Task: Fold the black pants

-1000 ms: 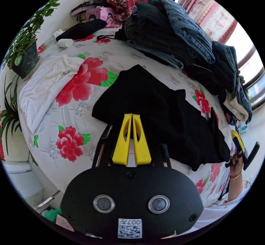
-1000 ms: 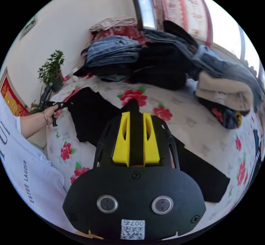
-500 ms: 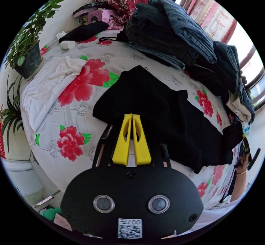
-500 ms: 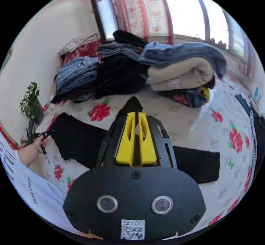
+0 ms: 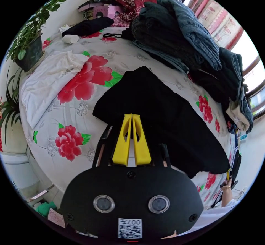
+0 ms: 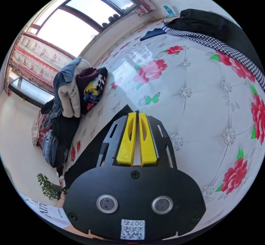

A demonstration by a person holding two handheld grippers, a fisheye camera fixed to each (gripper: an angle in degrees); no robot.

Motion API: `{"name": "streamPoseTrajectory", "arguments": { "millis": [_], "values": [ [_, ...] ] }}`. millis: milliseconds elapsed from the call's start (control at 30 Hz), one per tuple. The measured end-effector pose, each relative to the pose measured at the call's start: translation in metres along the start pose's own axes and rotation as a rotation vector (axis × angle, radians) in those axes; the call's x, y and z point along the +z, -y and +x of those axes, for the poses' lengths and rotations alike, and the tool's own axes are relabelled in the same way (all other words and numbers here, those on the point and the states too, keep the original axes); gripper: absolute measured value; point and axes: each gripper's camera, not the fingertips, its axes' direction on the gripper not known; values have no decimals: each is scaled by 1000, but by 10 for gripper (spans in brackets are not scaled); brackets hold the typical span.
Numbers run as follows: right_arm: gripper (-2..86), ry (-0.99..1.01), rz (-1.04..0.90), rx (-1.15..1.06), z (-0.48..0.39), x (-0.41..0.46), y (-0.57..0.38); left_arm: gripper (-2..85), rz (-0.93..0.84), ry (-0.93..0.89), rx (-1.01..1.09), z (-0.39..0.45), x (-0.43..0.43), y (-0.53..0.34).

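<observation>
The black pants (image 5: 165,117) lie spread across the flowered bed sheet (image 5: 82,109). My left gripper (image 5: 132,116) is shut, its yellow tips pinching the near edge of the pants. The far end of the pants stretches to the lower right, where a hand (image 5: 225,187) holds the right gripper (image 5: 229,174). In the right gripper view, my right gripper (image 6: 137,114) is shut on a corner of the black pants (image 6: 91,145), and a point of cloth sticks out past the tips. The rest of the pants trails back to the left beneath it.
A tall pile of folded jeans and dark clothes (image 5: 179,37) stands behind the pants. A white cloth (image 5: 49,81) and a potted plant (image 5: 27,48) are at the left. A houndstooth garment (image 6: 218,44) lies at the sheet's far edge, below a window (image 6: 82,15).
The right gripper has swung outward with its end of the pants, pulling the cloth out long and smooth. The raised flap has gone. The left gripper has kept its hold in place.
</observation>
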Motion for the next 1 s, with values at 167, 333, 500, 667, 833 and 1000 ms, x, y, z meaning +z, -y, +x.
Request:
{"name": "streamPoseTrajectory", "arguments": {
  "millis": [167,333,500,667,833,1000],
  "values": [
    [-1,192,51,-48,-11,-12,20,-10,4,9,-34,-11,-2,3],
    [2,294,154,-152,-35,-43,44,-10,-7,26,-33,-21,-3,7],
    [17,32,6,-36,-3,-16,28,-9,14,16,-56,-35,-6,4],
    [52,125,111,134,30,-47,-9,4,90,-123,-162,-67,-28,-9],
    [87,180,123,167,25,-41,-34,60,148,-273,-288,-107,-42,-32],
    [67,178,132,208,15,-16,-19,71,144,-318,-363,-131,-39,-37]
  ]
}}
